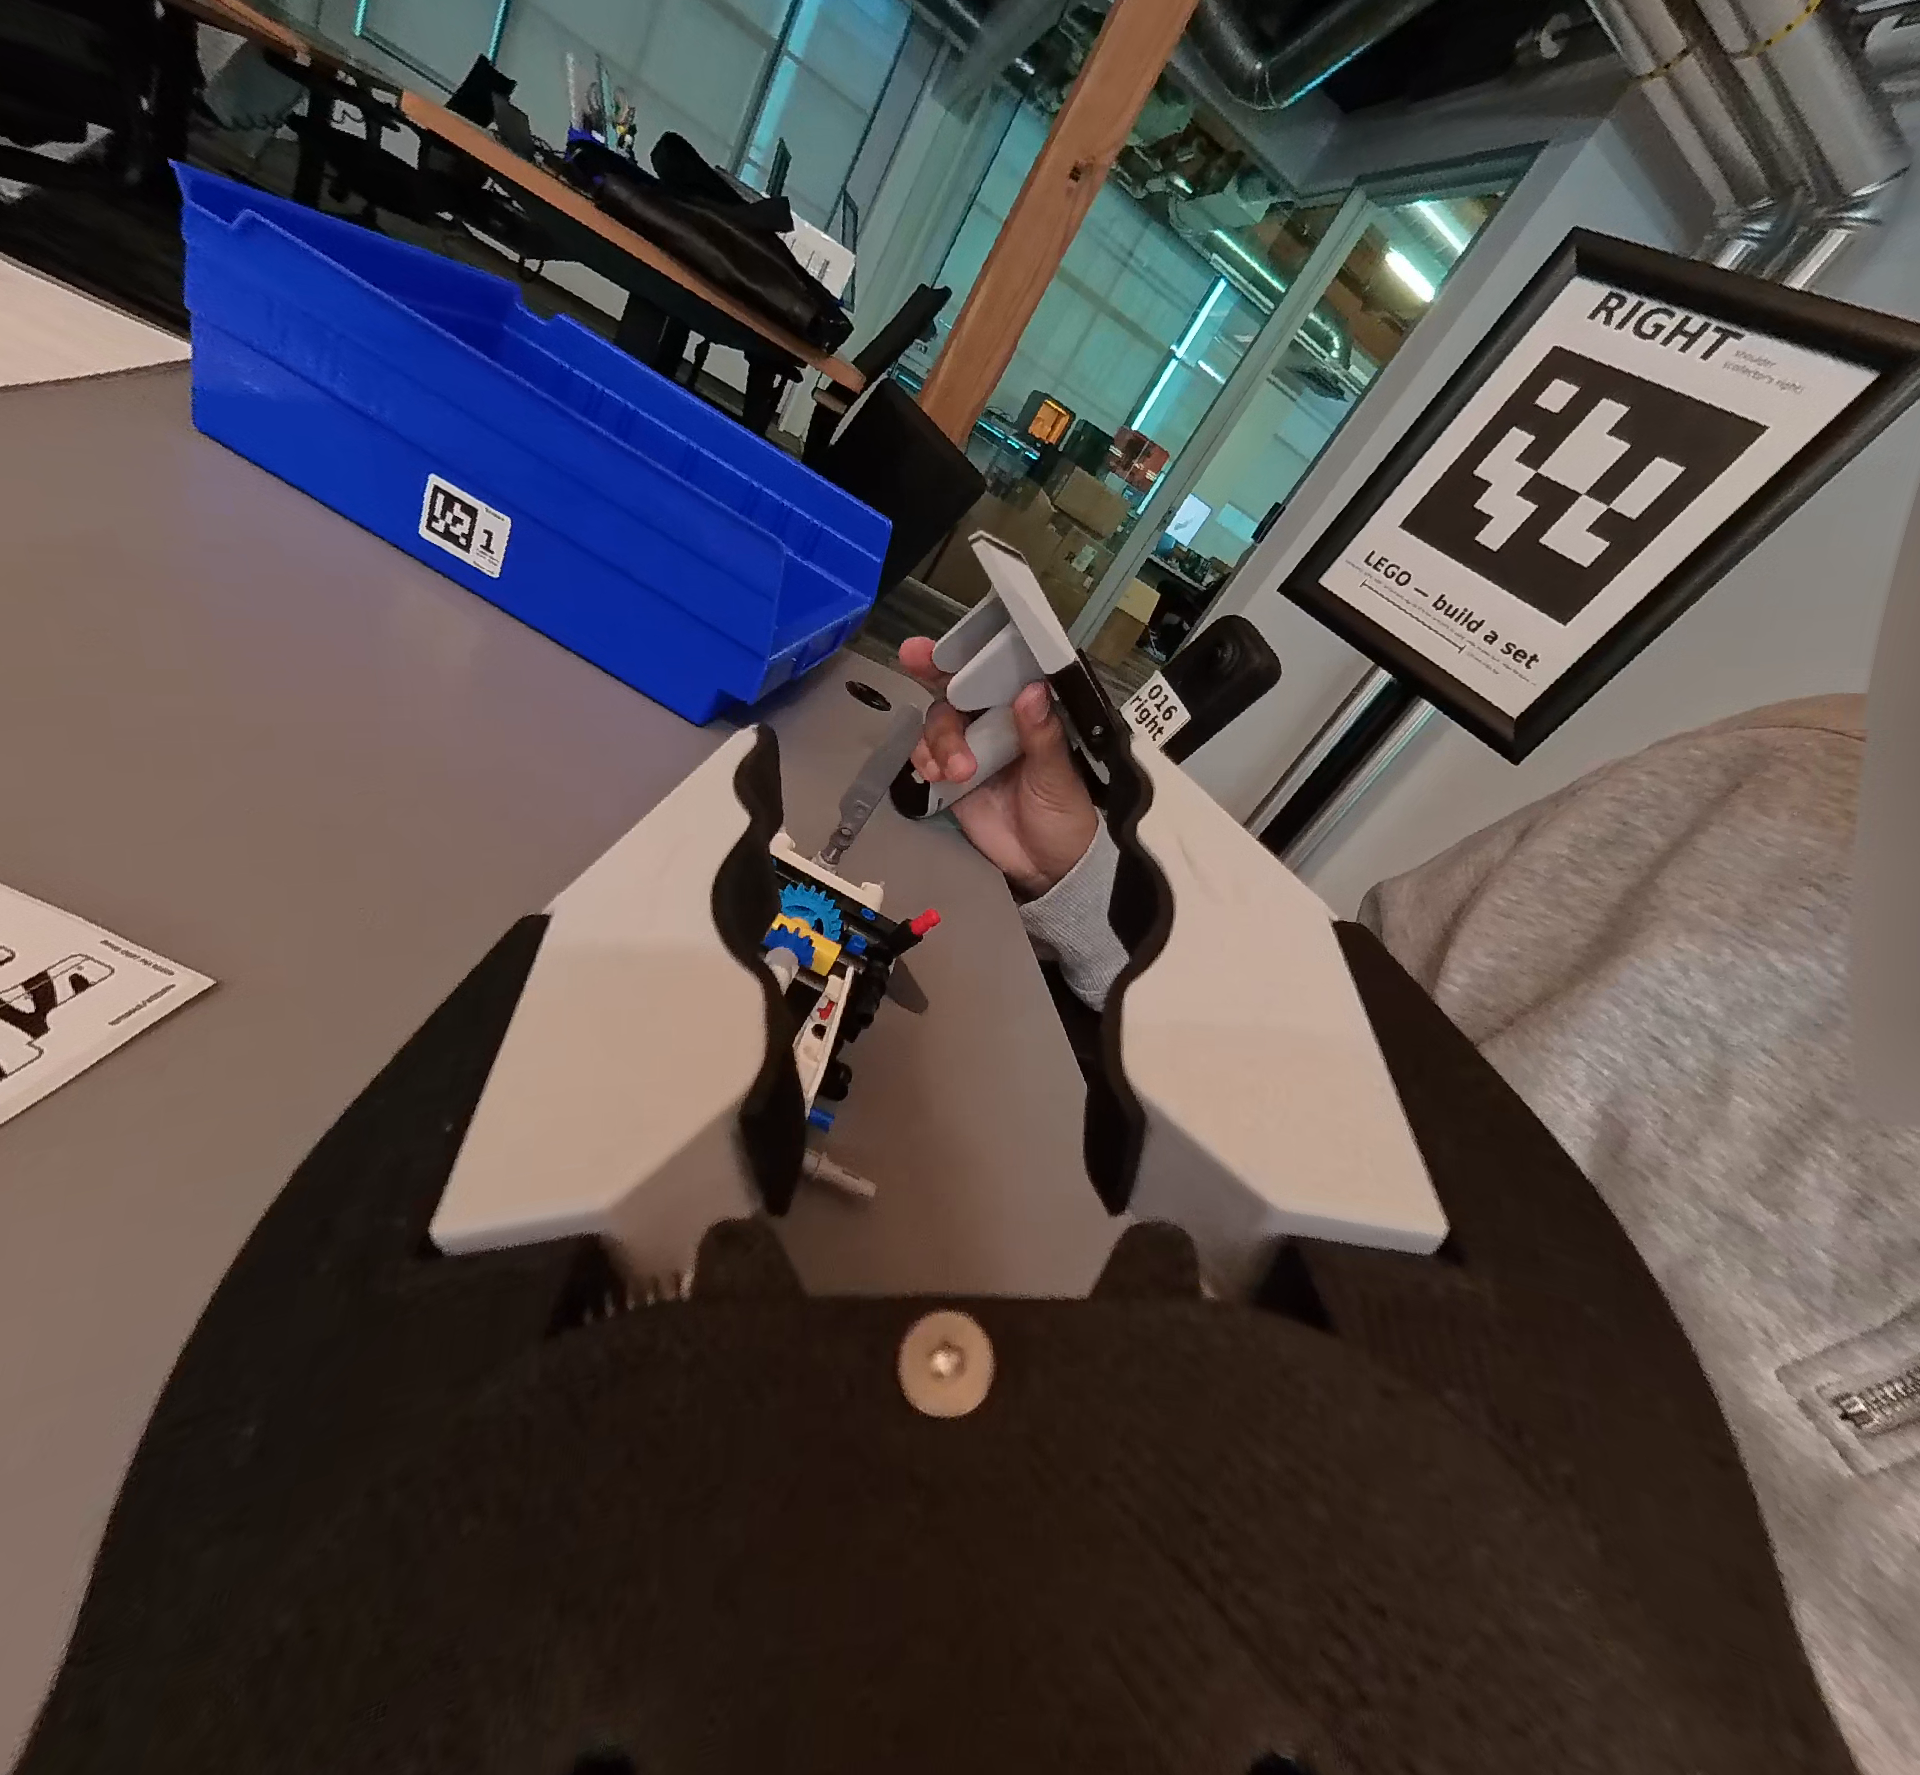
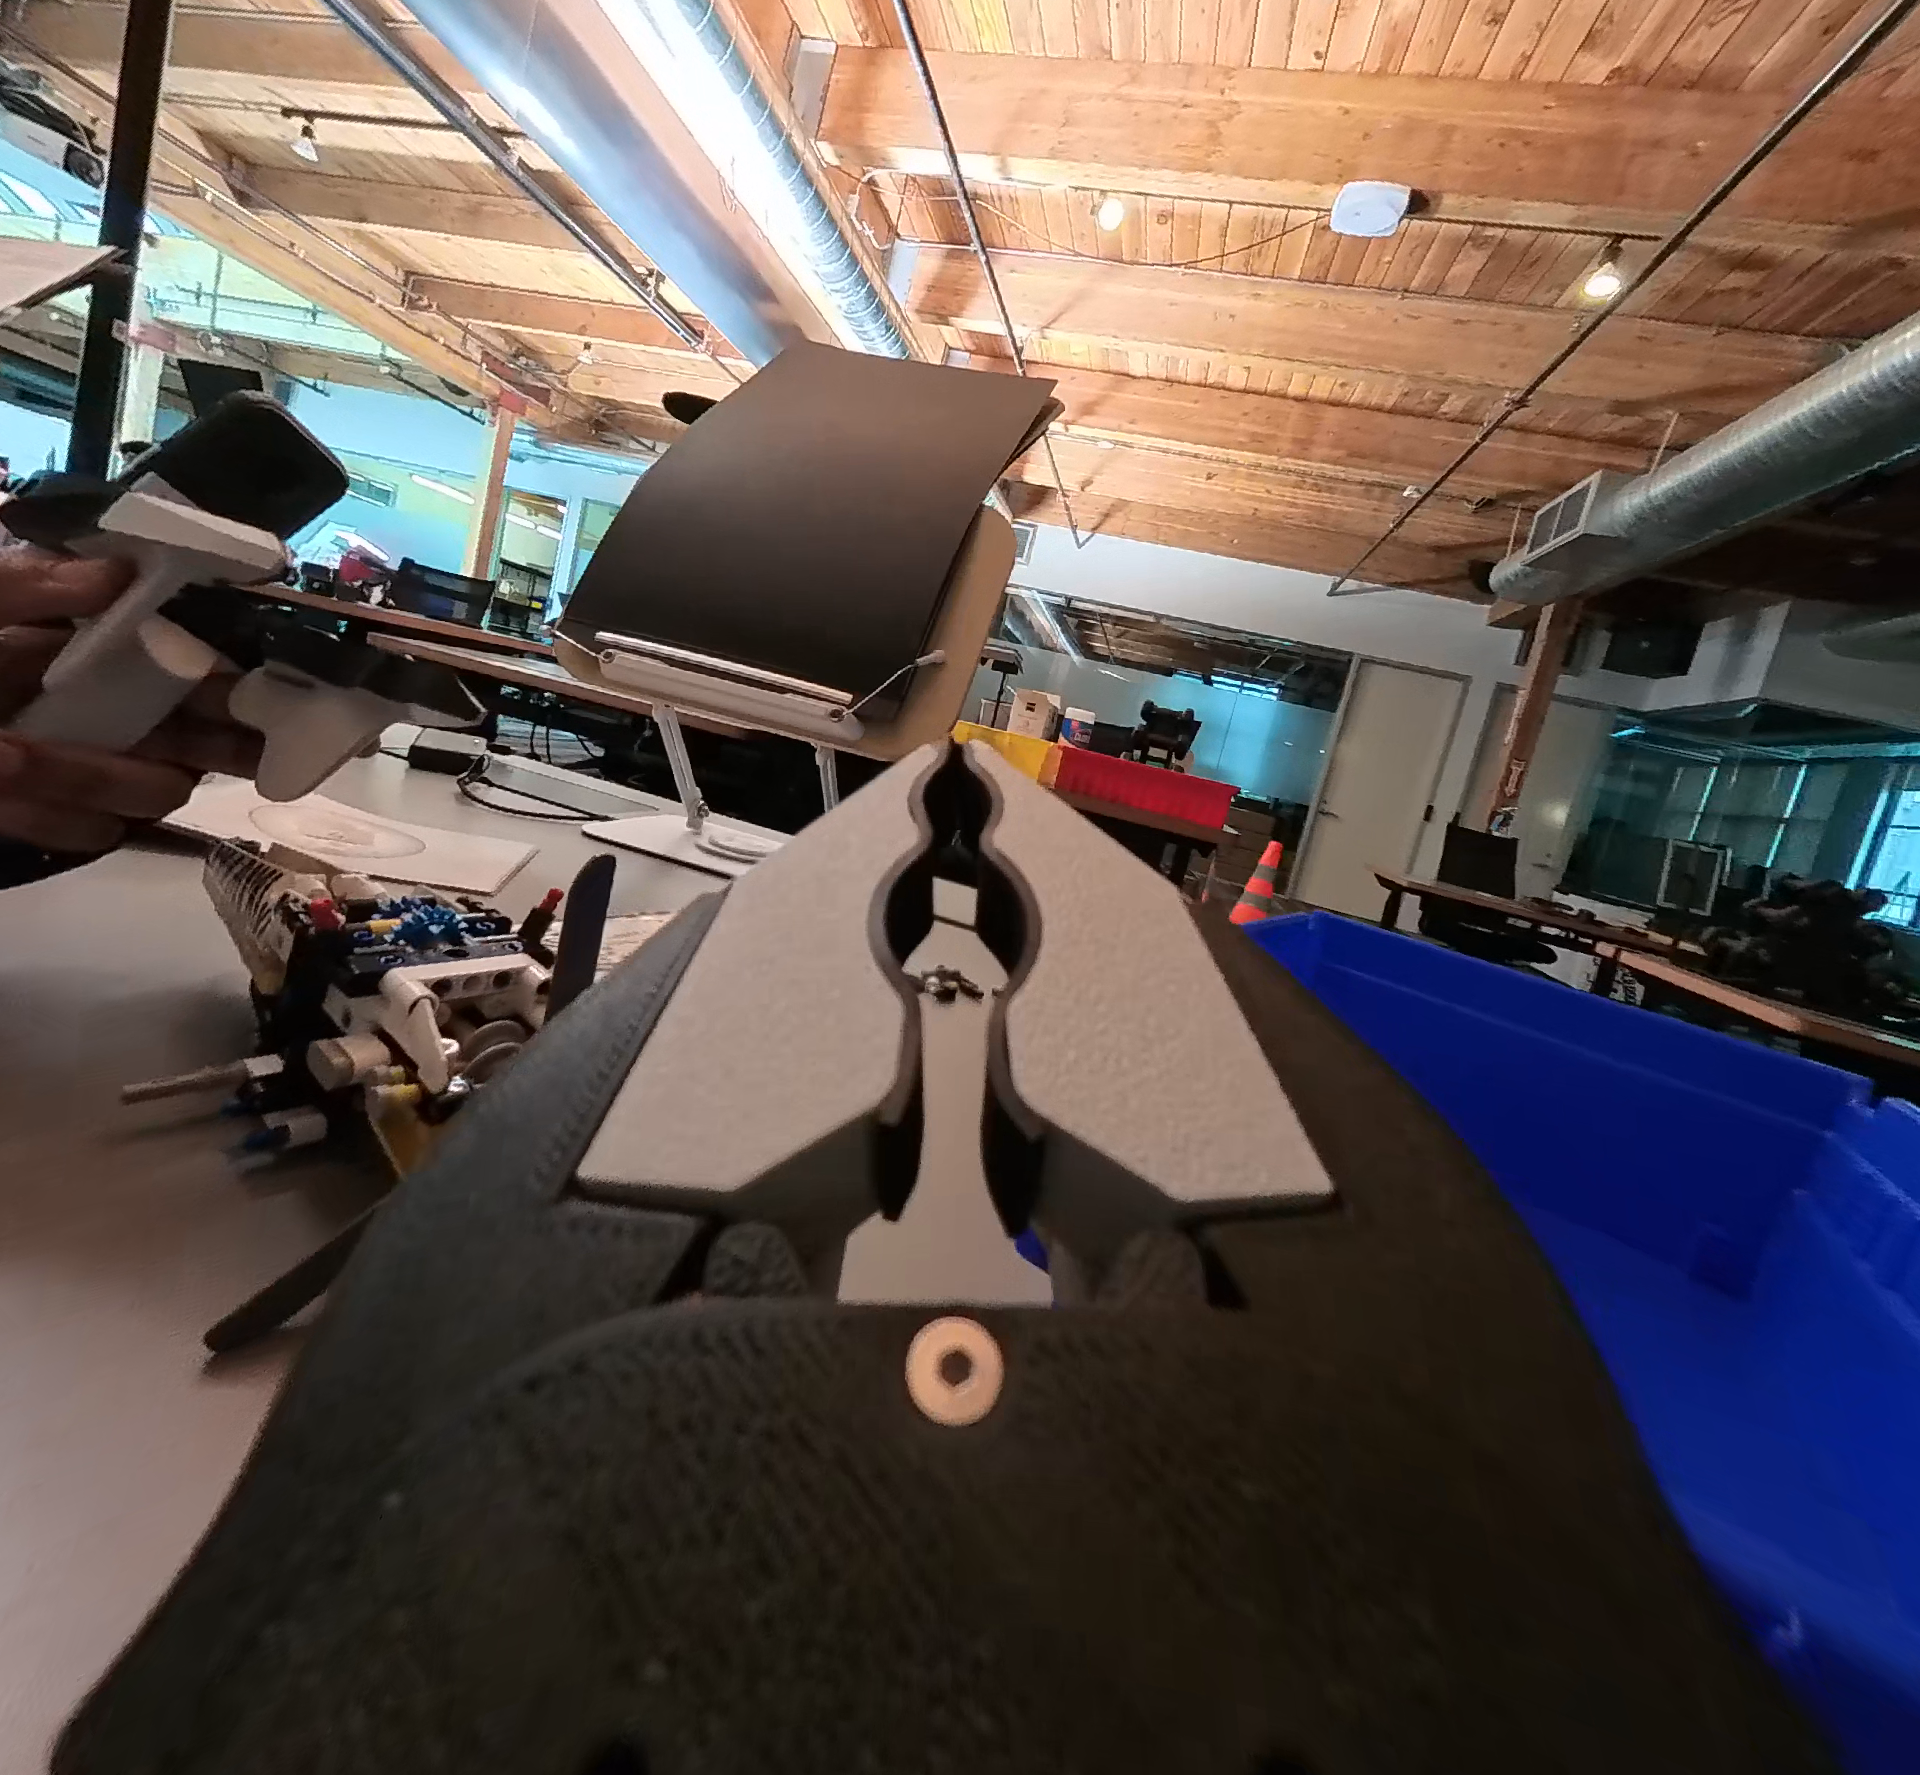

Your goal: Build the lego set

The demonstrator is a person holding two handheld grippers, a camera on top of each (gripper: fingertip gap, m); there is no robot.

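A partly built lego model (image 1: 831, 956) of white, black, blue and yellow parts lies on the grey table (image 1: 260, 738). My left gripper (image 1: 945, 759) is open, with the model between its fingers, close to the left pad. The model also shows in the right wrist view (image 2: 395, 977), to the left of my right gripper (image 2: 956, 759). The right gripper's tips meet, and a tiny dark piece (image 2: 943, 982) sits between its pads. A hand holds the right gripper (image 1: 1013, 613) just beyond the model, tilted up. The left gripper (image 2: 364, 707) hangs over the model.
A blue bin (image 1: 499, 437) stands at the table's far side, right beside my right gripper (image 2: 1610, 1154). A printed sheet (image 1: 73, 987) lies at the left. A stand with a black booklet (image 2: 810, 541) and a framed sign (image 1: 1590, 478) stand behind. A grey sleeve (image 1: 1662, 998) is at the right.
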